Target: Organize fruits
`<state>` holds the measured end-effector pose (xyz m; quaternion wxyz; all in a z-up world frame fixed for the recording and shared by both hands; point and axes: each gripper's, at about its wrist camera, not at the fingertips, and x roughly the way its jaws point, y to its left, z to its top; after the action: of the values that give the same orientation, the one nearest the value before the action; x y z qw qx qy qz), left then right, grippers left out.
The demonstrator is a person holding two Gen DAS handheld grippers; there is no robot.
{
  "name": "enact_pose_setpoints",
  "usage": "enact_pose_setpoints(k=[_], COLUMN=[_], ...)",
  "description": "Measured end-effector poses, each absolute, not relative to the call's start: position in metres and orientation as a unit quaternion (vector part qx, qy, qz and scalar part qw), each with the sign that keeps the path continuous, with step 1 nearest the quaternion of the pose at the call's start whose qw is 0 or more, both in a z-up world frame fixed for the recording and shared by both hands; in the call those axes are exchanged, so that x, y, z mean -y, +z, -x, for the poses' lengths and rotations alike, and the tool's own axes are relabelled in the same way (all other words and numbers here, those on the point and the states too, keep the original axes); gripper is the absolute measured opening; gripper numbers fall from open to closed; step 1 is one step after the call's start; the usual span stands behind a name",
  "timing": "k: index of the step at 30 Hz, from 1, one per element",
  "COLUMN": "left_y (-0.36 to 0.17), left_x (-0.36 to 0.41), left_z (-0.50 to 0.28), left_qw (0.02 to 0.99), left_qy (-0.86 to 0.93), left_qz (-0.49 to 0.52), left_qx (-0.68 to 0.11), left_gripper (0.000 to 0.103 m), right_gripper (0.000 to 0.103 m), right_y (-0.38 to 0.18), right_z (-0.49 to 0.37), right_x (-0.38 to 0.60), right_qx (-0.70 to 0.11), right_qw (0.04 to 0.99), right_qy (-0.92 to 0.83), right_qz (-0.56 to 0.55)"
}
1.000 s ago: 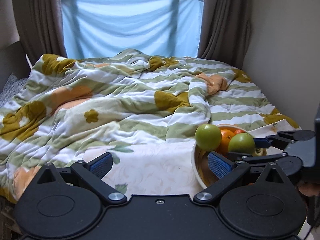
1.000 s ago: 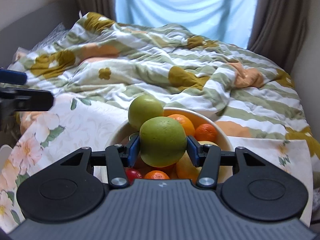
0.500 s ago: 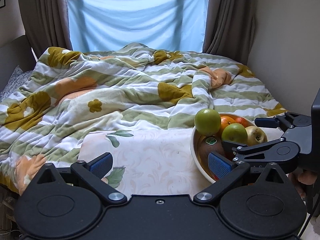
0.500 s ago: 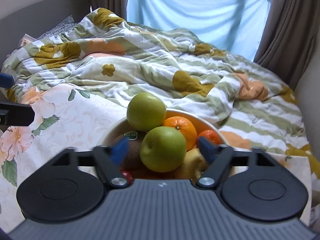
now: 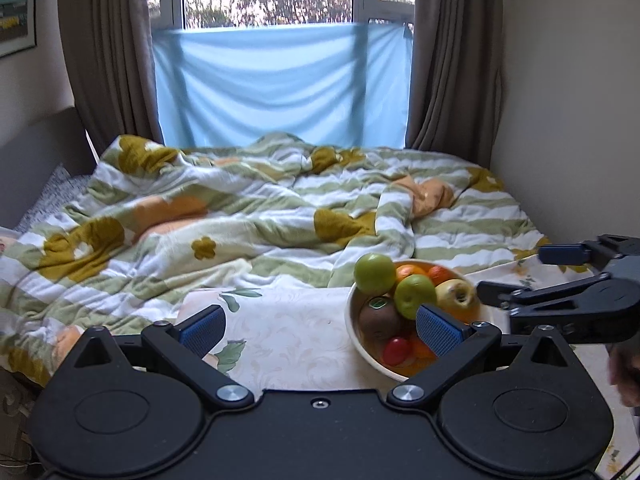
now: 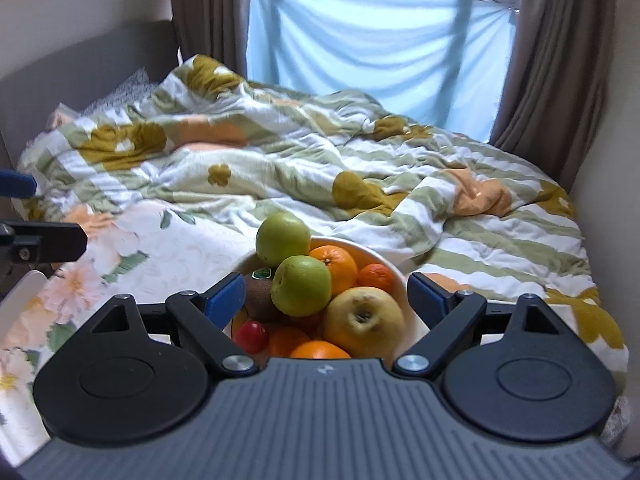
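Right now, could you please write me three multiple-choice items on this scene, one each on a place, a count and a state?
1. Where is the kiwi?
A. in the white bowl
B. on the quilt
C. on the windowsill

2. How many green apples lie in the bowl?
A. one
B. two
C. four

3. How is the right gripper?
A. shut on an apple
B. shut and empty
C. open and empty

Answers:
1 A, it sits inside the rim beside the fruit pile.
2 B, one rear green apple and one front green apple.
3 C, its blue pads stand wide apart, touching no fruit.
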<state>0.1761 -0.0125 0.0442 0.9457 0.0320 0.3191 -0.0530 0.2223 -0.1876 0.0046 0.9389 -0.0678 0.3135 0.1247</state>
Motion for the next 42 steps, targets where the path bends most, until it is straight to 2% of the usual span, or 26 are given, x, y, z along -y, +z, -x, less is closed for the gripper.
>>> enact_pose_setpoints(k=[11,18,27,42], left_y=[0.067,0.067,0.056,0.048], left_x=[0.022,0.016,0.009,0.001], left_z=[-0.109,-0.076,-0.053,-0.053], left_qw=[0.951,0.951,0.946,0.945], left_qy=[-0.044,-0.044,-0.058,-0.051], left_qz=[-0.030,-0.037,-0.051,-0.045], left_qx=[-0.305,-0.304,-0.314,-0.321], left_gripper=[0.103,0.103,0.103,0.103], right_gripper=[0.103,0.103,0.103,0.103], right_y=[0.061,0.058,0.049,0.045], right_z=[-0.129,-0.077,-0.035,-0.025], right_x=[0.233,0.241,0.246,0.237], right_qx=[-0.317,-0.362,-0.377,-0.370], right_qw=[0.946,0.932,0.926,0.929], right_qy=[0.066,0.021,-0.018,-0.026], right_qz=[0.018,0.005,-0.014,-0.011])
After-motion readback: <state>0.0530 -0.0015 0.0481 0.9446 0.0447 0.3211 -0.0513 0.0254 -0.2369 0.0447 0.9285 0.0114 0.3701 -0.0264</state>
